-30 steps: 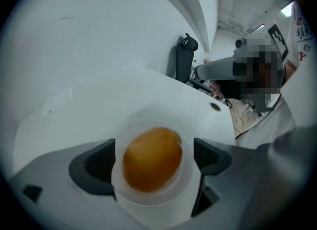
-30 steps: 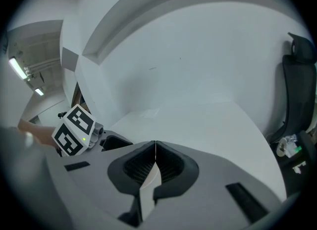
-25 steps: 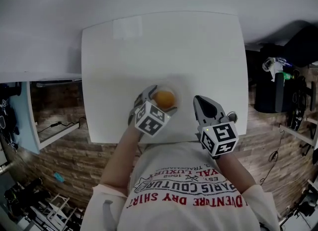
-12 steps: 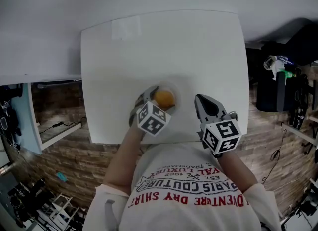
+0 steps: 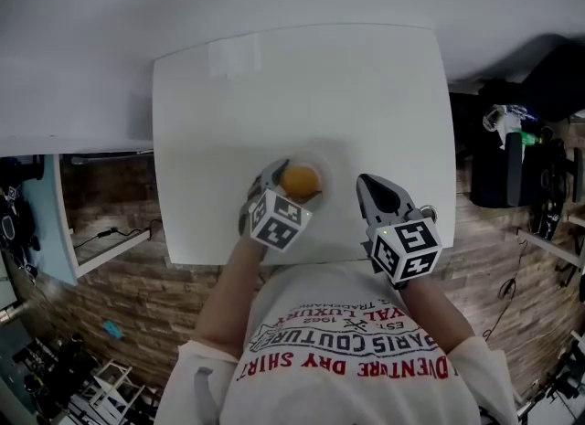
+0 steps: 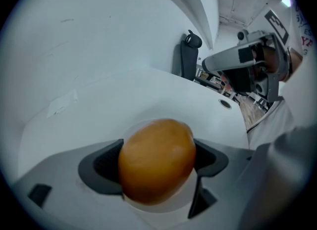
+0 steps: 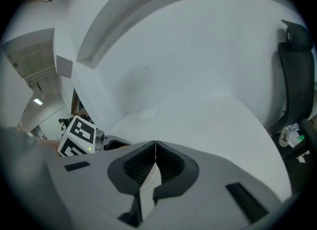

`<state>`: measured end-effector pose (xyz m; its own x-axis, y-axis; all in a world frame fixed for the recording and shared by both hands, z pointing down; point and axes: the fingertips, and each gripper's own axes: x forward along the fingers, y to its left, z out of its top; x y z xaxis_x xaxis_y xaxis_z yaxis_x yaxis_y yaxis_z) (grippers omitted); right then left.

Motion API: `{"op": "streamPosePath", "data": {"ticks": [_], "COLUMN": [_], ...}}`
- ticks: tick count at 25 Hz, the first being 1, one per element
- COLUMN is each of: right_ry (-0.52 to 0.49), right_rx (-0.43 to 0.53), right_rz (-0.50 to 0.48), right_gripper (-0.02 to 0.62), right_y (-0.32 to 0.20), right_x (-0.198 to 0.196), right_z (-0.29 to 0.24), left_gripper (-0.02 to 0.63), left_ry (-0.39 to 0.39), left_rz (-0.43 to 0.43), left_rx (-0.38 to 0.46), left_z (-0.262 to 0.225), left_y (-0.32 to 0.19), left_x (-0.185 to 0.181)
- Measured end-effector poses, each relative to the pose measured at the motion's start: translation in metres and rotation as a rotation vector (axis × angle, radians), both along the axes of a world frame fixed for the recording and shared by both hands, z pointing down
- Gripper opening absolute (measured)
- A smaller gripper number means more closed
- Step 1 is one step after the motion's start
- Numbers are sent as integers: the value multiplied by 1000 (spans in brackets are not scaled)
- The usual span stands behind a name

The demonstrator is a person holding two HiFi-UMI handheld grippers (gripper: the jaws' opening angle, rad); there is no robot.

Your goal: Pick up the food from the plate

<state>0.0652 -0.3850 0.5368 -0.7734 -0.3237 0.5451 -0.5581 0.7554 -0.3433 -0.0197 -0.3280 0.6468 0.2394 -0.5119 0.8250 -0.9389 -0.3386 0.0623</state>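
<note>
A round orange-brown piece of food [image 6: 157, 161] sits on a small white plate [image 6: 132, 126] near the front of the white table [image 5: 302, 85]. My left gripper [image 5: 294, 184] reaches over the plate and its two dark pads [image 6: 101, 167] press on both sides of the food. In the head view the food [image 5: 301, 180] shows just beyond the left gripper's marker cube. My right gripper [image 5: 369, 191] hovers to the right of the plate with nothing in it. Its pads [image 7: 171, 164] meet along a thin line.
The table's front edge [image 5: 274, 259] runs just in front of the person's body. A black chair [image 7: 296, 80] stands at the table's right side, with dark clutter [image 5: 512, 154] on the floor beyond it. A small round hole [image 6: 225, 103] sits in the tabletop.
</note>
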Motion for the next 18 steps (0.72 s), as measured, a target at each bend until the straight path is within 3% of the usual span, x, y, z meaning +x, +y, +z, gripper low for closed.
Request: {"op": "streamPosePath", "data": {"ticks": [8, 18], "right_ry": [-32, -92], "right_rx": [64, 206], "right_rz": [-2, -6], "right_gripper": [14, 14], "right_y": [0, 4], "right_x": [-10, -26], "right_z": [-24, -74], "left_gripper": [419, 420], "left_ry": [17, 21], "left_rz": [-208, -313], "left_rx": [193, 549], "left_z": [-64, -190], "left_y": [-10, -10], "left_x": [-28, -46]}}
